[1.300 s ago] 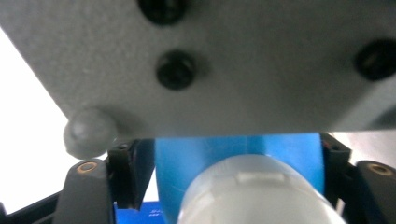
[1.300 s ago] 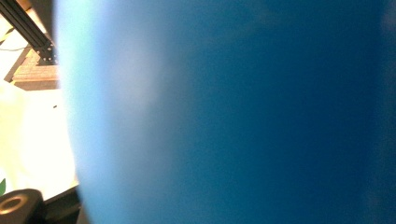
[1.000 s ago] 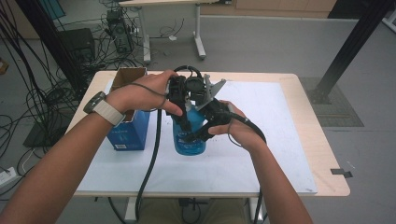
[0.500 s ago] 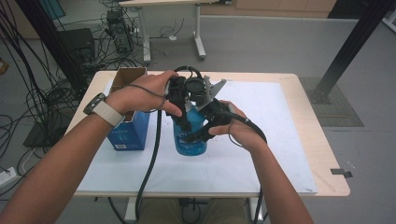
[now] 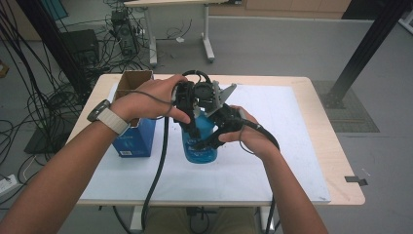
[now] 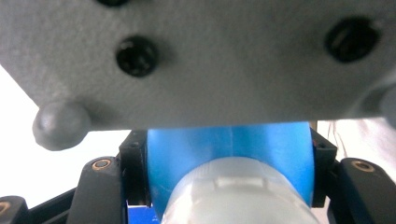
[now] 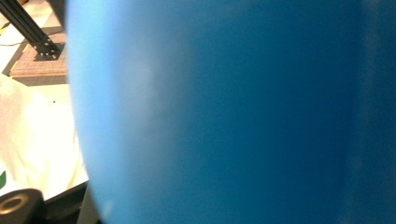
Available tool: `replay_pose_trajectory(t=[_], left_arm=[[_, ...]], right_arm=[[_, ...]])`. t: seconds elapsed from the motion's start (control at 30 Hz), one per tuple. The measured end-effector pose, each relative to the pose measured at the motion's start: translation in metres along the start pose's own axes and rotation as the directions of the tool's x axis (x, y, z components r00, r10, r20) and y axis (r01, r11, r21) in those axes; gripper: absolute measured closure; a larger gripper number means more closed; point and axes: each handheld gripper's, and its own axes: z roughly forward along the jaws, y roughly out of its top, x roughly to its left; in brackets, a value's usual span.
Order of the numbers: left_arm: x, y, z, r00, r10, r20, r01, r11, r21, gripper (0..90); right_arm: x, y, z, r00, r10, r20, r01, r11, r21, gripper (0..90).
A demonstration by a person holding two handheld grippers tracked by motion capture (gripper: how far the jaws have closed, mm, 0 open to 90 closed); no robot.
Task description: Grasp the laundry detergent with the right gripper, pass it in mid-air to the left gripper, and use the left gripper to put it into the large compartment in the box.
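A grey floor strewn with black cables lies behind a pale wooden surface covered by a white sheet. On the sheet, near the middle, stands a blue bottle, upright. To its left, close beside it, sits an open blue carton with brown inner flaps.

The left hand-held gripper comes down over the top of the bottle. In the left gripper view, its two black jaws stand on either side of the blue bottle neck, pressed against it, with the pale ribbed cap just below; it grips the bottle there. A grey plate fills the top of that view.

The right hand-held gripper lies against the bottle's right side. The right gripper view is blurred blue bottle wall, so I cannot tell how its jaws stand.
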Motion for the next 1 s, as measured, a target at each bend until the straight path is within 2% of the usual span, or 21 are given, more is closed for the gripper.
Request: replay_pose_trajectory(t=[0.2, 0.23, 0.33, 0.37, 0.4, 0.43, 0.5, 0.57, 0.7, 0.73, 0.77, 0.83, 0.87, 0.93, 0.97, 1.0], left_arm=[[0.0008, -0.0007, 0.0004, 1.0, 0.002, 0.0, -0.002, 1.0, -0.003, 37.8], [0.0008, -0.0006, 0.0005, 1.0, 0.002, 0.0, -0.002, 1.0, -0.002, 37.8], [0.0015, -0.0006, 0.001, 1.0, 0.003, -0.001, -0.003, 1.0, -0.005, 37.8], [0.0016, -0.0005, 0.0009, 1.0, 0.003, -0.002, -0.003, 1.0, -0.006, 37.8], [0.0017, -0.0004, 0.0009, 1.0, 0.003, -0.005, -0.004, 1.0, -0.005, 37.8], [0.0018, -0.0005, 0.0009, 1.0, 0.003, -0.005, -0.003, 1.0, -0.006, 37.8], [0.0022, -0.0008, 0.0009, 1.0, 0.004, -0.008, -0.004, 1.0, -0.004, 37.8], [0.0024, -0.001, 0.0009, 1.0, 0.001, -0.007, -0.001, 1.0, -0.005, 37.8], [0.0032, -0.0012, 0.0002, 1.0, 0.0, -0.007, 0.0, 1.0, -0.007, 37.8], [0.003, -0.0012, -0.0001, 1.0, 0.001, -0.008, -0.001, 1.0, -0.007, 37.8], [0.0031, -0.0013, -0.0002, 1.0, 0.0, -0.008, 0.0, 1.0, -0.01, 37.8], [0.0029, -0.0013, -0.0006, 1.0, -0.001, -0.009, 0.001, 0.9999, -0.012, 37.8], [0.0028, -0.0013, -0.0007, 1.0, 0.0, -0.009, 0.0, 0.9999, -0.011, 37.8], [0.0022, -0.0017, -0.0015, 1.0, -0.004, -0.008, 0.004, 0.9999, -0.013, 37.8], [0.002, -0.0017, -0.0017, 1.0, -0.004, -0.008, 0.004, 0.9999, -0.014, 37.8], [0.0015, -0.0019, -0.002, 0.9999, -0.006, -0.008, 0.006, 0.9998, -0.018, 37.8]], right_arm=[[-0.002, -0.0005, 0.001, 0.9998, -0.021, -0.001, 0.021, 1.0, -0.007, 43.5], [-0.0036, -0.001, 0.0014, 0.9993, -0.037, -0.005, 0.037, 0.999, -0.012, 43.6], [-0.0006, -0.0003, 0.0005, 0.9999, 0.013, -0.009, -0.013, 1.0, 0.001, 43.5], [-0.0018, -0.0008, 0.0007, 1.0, -0.005, -0.005, 0.005, 1.0, -0.002, 43.6], [-0.0017, -0.0006, 0.0003, 1.0, 0.001, -0.004, -0.001, 1.0, 0.001, 43.5], [-0.0039, -0.0012, 0.0004, 0.9997, -0.023, -0.004, 0.023, 1.0, -0.003, 43.5], [-0.0022, -0.0004, 0.0003, 1.0, 0.003, -0.004, -0.003, 1.0, 0.002, 43.5], [-0.0028, -0.0004, 0.0007, 1.0, 0.002, -0.004, -0.002, 1.0, 0.001, 43.5], [-0.0067, -0.0007, 0.001, 0.999, -0.044, -0.004, 0.044, 0.999, -0.009, 43.5], [-0.0067, -0.0003, 0.0007, 0.9991, -0.042, -0.006, 0.042, 0.999, -0.006, 43.5], [-0.0038, 0.0006, 0.0002, 1.0, -0.006, -0.003, 0.006, 1.0, 0.001, 43.5], [-0.0032, 0.0011, -0.0003, 1.0, 0.003, 0.0, -0.003, 1.0, 0.002, 43.5], [-0.0057, 0.0005, 0.0003, 0.9994, -0.035, 0.002, 0.035, 0.999, -0.007, 43.5], [-0.0031, 0.0016, -0.0003, 1.0, -0.005, 0.0, 0.005, 1.0, -0.004, 43.5], [-0.0031, 0.0018, -0.0004, 1.0, -0.005, 0.0, 0.005, 1.0, -0.004, 43.5], [-0.0048, 0.0013, -0.0001, 0.9994, -0.035, 0.004, 0.036, 0.999, -0.009, 43.5]])
